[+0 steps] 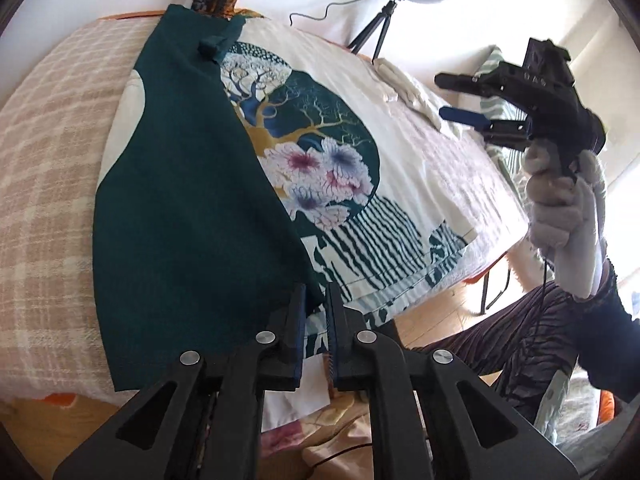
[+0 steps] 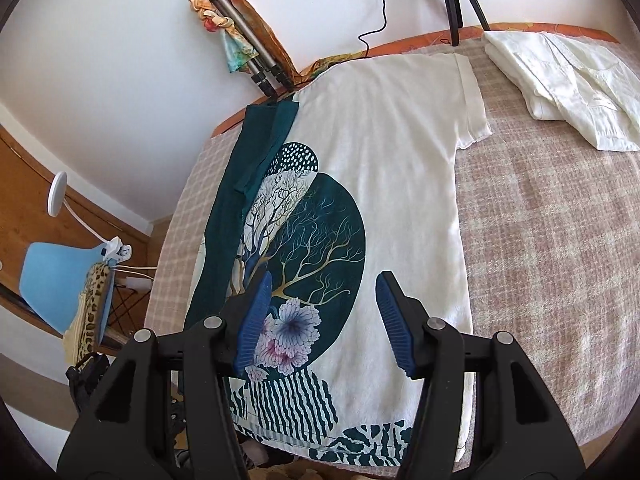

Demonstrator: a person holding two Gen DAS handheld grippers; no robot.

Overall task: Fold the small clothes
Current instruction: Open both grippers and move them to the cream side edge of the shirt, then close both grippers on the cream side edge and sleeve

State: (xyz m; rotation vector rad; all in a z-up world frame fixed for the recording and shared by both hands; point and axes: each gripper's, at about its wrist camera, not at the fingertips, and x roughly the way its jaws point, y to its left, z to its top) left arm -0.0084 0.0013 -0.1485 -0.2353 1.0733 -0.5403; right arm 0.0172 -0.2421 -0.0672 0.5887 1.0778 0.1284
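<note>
- the printed t-shirt (image 2: 400, 168) lies front-up on the checked blanket (image 2: 552, 240), its dark green left side panel (image 1: 180, 208) already turned in over the tree-and-flower print (image 1: 316, 160).
- the left gripper (image 1: 316, 312) sits at the hem corner of that folded panel, its fingers nearly closed with the green edge between them; it looks like a pinch on the shirt hem.
- the right gripper (image 2: 320, 320) hangs above the print, well clear of the cloth, fingers spread wide and holding nothing.
- likely step in hand: laying the left fold straight, then taking the white right side.
- to do it well, keep the hem corner low and pull gently away from the collar, so the fold line runs straight beside the print.
- for the next grasp, i would bring the right gripper to the white hem corner on the far side of the print and nip only the top layers.
- risk: dragging the blanket with it.
- a folded white garment (image 2: 568, 80) lies beyond the shirt's white sleeve (image 2: 468, 96).
</note>
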